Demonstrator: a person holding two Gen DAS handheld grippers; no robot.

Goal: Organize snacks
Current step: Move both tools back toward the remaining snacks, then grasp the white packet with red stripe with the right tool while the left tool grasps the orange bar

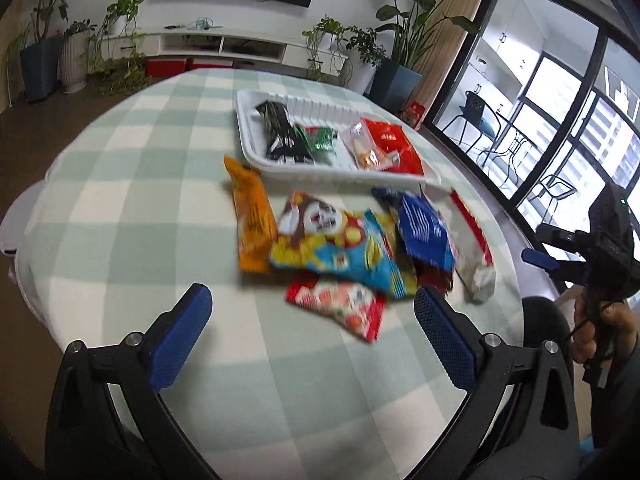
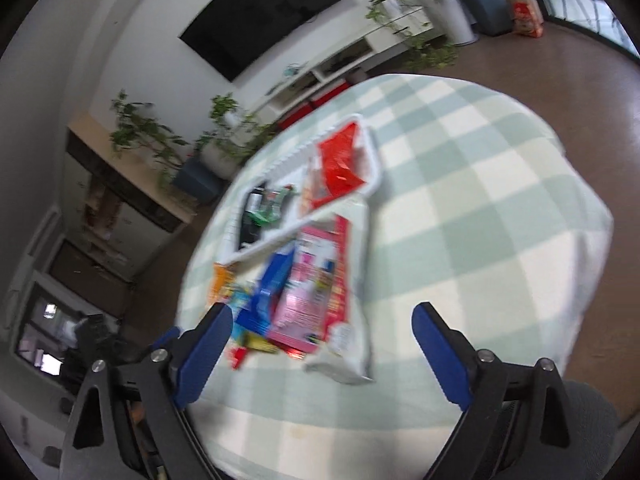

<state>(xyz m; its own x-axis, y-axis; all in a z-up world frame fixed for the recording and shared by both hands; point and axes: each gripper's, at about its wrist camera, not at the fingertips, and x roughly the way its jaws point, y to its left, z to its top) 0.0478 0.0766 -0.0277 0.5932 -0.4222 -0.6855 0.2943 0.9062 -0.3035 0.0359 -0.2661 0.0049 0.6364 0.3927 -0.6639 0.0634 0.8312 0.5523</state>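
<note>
Snacks waiting, both hands empty

My left gripper [image 1: 312,322] and right gripper [image 2: 322,350] gape empty; the snack packets [image 1: 340,248] lie mid-frame before the tray [image 1: 340,172]: light, crinkly, slippery, so I'd pinch an edge.

Loose snack packets [image 1: 344,248] lie on the table [image 1: 132,208] before the tray [image 1: 256,160]; more packets [image 1: 344,140] in it

**Colours on the worktop**

I see a pale green and cream checked cloth [image 1: 152,184], a white tray [image 1: 256,160] holding red [image 1: 394,142] and black packets [image 1: 280,132], and orange [image 1: 252,224], blue [image 1: 424,228] and yellow-turquoise packets [image 1: 336,248] beside it.
</note>
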